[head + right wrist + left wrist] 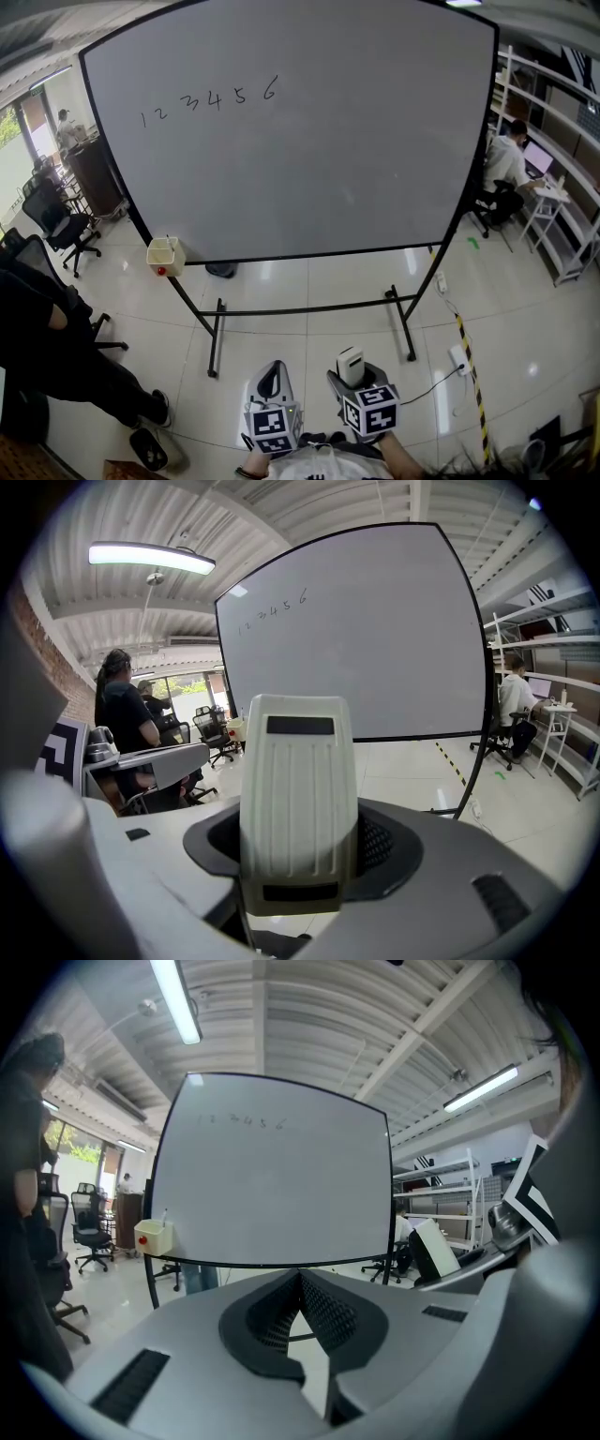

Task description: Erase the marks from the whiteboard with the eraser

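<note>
A large whiteboard [300, 141] on a black wheeled stand faces me, with the digits 1 to 6 [211, 101] handwritten near its upper left. My right gripper [352, 367] is shut on a white ribbed eraser [298, 799], held low and well short of the board. Beside it my left gripper [270, 380] is shut with nothing between its jaws [298, 1321]. The board also fills the left gripper view [272, 1176] and the right gripper view [375, 639]; the digits [272, 607] are far from both grippers.
A small cream tray [165, 255] with a red dot hangs at the board's lower left corner. The stand's legs [217, 337] spread over the glossy floor. A person in black [56, 356] stands left, office chairs [56, 225] behind. Another person sits at a desk [511, 169] right; a cable [450, 361] lies on the floor.
</note>
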`<control>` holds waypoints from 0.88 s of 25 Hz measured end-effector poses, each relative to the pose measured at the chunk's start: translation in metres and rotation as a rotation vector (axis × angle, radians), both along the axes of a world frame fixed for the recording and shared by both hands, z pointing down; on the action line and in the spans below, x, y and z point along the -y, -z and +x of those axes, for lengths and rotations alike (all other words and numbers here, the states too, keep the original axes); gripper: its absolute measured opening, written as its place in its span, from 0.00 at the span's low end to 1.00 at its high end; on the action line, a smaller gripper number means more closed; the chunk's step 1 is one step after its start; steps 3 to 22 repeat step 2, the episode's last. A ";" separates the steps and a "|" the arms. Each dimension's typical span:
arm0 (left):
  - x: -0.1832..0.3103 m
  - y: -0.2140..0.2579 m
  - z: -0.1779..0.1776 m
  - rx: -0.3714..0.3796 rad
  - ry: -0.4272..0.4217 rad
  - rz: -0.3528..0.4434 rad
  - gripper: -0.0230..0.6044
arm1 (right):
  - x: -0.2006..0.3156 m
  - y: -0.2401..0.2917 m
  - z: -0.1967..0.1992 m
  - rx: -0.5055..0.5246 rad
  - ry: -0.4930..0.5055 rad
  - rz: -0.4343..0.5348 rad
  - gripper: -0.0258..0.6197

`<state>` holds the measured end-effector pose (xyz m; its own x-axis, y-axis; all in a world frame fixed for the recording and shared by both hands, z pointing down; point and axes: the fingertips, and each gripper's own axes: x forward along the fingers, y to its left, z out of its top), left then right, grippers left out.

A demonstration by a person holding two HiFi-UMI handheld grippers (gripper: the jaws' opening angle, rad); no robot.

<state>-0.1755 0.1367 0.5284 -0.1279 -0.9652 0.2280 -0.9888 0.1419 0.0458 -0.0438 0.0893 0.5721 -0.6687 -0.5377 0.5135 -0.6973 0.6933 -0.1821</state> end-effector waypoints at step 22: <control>0.000 -0.001 0.000 0.000 0.006 -0.005 0.04 | -0.001 0.000 0.000 -0.001 0.003 -0.002 0.46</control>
